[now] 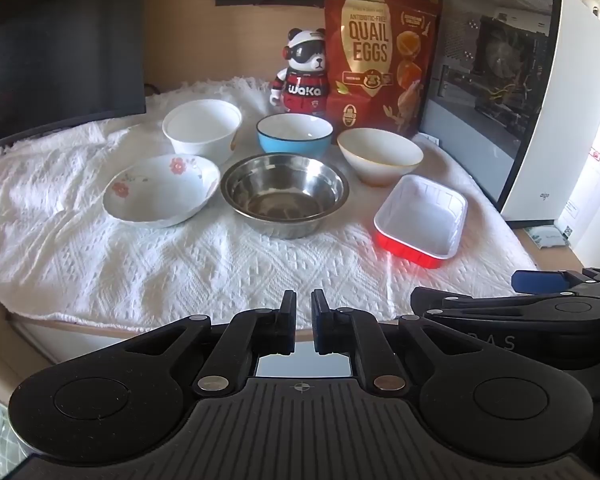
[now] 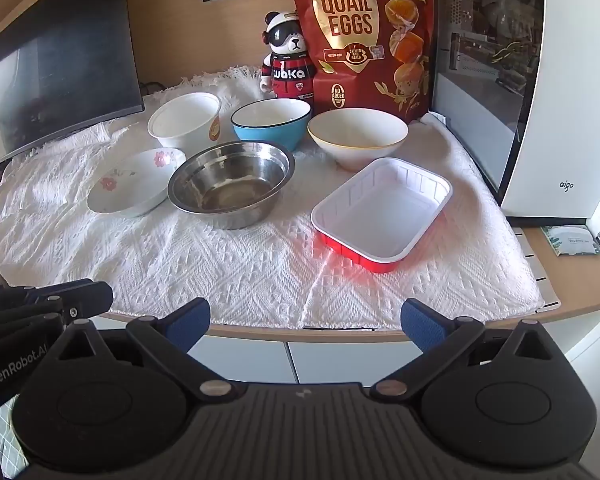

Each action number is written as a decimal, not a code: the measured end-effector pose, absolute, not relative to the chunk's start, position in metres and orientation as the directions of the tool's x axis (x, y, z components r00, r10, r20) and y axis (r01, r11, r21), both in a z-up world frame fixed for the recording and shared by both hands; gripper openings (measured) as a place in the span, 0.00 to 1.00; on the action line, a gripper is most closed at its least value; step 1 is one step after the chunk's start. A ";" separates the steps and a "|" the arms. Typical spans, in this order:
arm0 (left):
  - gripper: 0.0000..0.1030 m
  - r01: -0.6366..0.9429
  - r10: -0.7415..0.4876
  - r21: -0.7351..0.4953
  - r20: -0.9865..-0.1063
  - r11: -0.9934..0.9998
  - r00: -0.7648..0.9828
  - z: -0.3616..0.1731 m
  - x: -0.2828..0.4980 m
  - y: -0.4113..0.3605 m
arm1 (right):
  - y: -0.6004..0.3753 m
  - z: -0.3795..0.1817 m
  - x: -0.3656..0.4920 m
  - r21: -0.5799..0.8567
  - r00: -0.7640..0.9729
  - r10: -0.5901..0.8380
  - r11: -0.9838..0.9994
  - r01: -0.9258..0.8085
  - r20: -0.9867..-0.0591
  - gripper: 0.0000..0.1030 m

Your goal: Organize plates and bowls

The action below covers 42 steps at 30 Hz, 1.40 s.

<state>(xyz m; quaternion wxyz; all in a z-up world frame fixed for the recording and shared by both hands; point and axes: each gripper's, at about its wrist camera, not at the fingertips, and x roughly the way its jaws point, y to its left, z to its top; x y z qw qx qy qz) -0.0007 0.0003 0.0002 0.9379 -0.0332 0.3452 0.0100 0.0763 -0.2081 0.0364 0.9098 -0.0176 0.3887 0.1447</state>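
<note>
The red tray (image 2: 382, 216) lies on the white cloth (image 2: 228, 272) right of the steel bowl (image 2: 230, 184), its long axis running diagonally toward the far right. The left hand-held gripper (image 1: 303, 312) is closed and empty; the right hand-held gripper (image 2: 306, 322) is wide open and empty.

Left black two-finger hand-held gripper (image 1: 303, 322): jaws drawn nearly together, a narrow slit between the pads, nothing held. It tilts downward, short of the desk (image 1: 80, 326) edge.

Right black hand-held gripper (image 2: 305, 326) with blue pads (image 2: 190, 326): jaws spread wide, nothing between them, likewise tilted downward before the desk edge. The two units sit side by side, close together, each visible at the margin of the other's view.
</note>
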 end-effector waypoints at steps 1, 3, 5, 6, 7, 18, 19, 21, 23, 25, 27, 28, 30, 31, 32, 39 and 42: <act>0.10 -0.040 -0.007 -0.057 -0.647 0.998 0.763 0.000 -0.001 0.001 | -0.208 0.037 0.077 0.081 0.656 0.250 0.957 -0.277 -0.713 0.99; 0.10 -0.037 -0.011 -0.061 -0.646 0.997 0.763 0.001 -0.002 0.001 | -0.208 0.037 0.077 0.081 0.656 0.249 0.958 -0.277 -0.713 0.99; 0.10 -0.039 -0.015 -0.070 -0.642 0.997 0.766 0.002 -0.003 0.000 | -0.208 0.037 0.077 0.079 0.657 0.249 0.958 -0.277 -0.712 0.99; 0.10 -0.039 -0.015 -0.070 -0.642 0.997 0.766 0.002 -0.003 0.000 | -0.207 0.038 0.076 0.078 0.659 0.249 0.958 -0.278 -0.710 0.99; 0.10 -0.038 -0.016 -0.070 -0.642 0.997 0.766 0.001 -0.001 -0.001 | -0.206 0.038 0.075 0.075 0.660 0.248 0.957 -0.279 -0.709 0.99; 0.10 -0.037 0.003 -0.038 -0.658 0.999 0.753 -0.001 0.002 -0.003 | -0.206 0.040 0.074 0.074 0.664 0.249 0.957 -0.281 -0.705 0.99; 0.10 -0.037 -0.003 -0.046 -0.662 0.998 0.749 -0.002 0.003 -0.002 | -0.207 0.040 0.074 0.074 0.664 0.249 0.957 -0.280 -0.705 0.99; 0.10 -0.037 -0.005 -0.049 -0.658 0.998 0.753 -0.002 0.003 -0.002 | -0.207 0.040 0.075 0.075 0.663 0.249 0.957 -0.280 -0.706 0.99; 0.10 -0.037 -0.009 -0.056 -0.664 0.998 0.748 -0.004 0.003 -0.001 | -0.207 0.039 0.075 0.074 0.663 0.249 0.957 -0.280 -0.706 0.99; 0.10 -0.038 -0.010 -0.058 -0.666 0.998 0.746 -0.005 0.004 0.001 | -0.206 0.039 0.076 0.074 0.663 0.249 0.957 -0.280 -0.706 0.99; 0.10 -0.038 -0.014 -0.063 -0.664 0.997 0.747 -0.006 0.006 0.003 | -0.206 0.039 0.076 0.074 0.664 0.249 0.957 -0.280 -0.705 0.99; 0.10 -0.038 -0.014 -0.064 -0.666 0.997 0.746 -0.006 0.006 0.003 | -0.206 0.039 0.076 0.074 0.664 0.249 0.957 -0.280 -0.705 0.99; 0.10 -0.038 -0.011 -0.059 -0.663 0.998 0.749 -0.007 0.007 0.003 | -0.206 0.039 0.077 0.074 0.663 0.249 0.957 -0.280 -0.706 0.99; 0.10 -0.039 -0.014 -0.064 -0.669 0.997 0.743 -0.006 0.006 0.002 | -0.206 0.039 0.078 0.074 0.662 0.248 0.957 -0.280 -0.707 0.99; 0.10 -0.039 -0.014 -0.064 -0.670 0.997 0.742 -0.006 0.006 0.002 | -0.206 0.039 0.078 0.074 0.663 0.248 0.957 -0.280 -0.707 0.99; 0.10 -0.039 -0.018 -0.070 -0.664 0.997 0.748 -0.007 0.007 0.002 | -0.202 0.037 0.082 0.067 0.663 0.239 0.960 -0.274 -0.710 0.99; 0.10 -0.040 -0.021 -0.075 -0.667 0.996 0.745 -0.007 0.007 0.002 | -0.202 0.037 0.082 0.067 0.662 0.239 0.959 -0.274 -0.710 0.99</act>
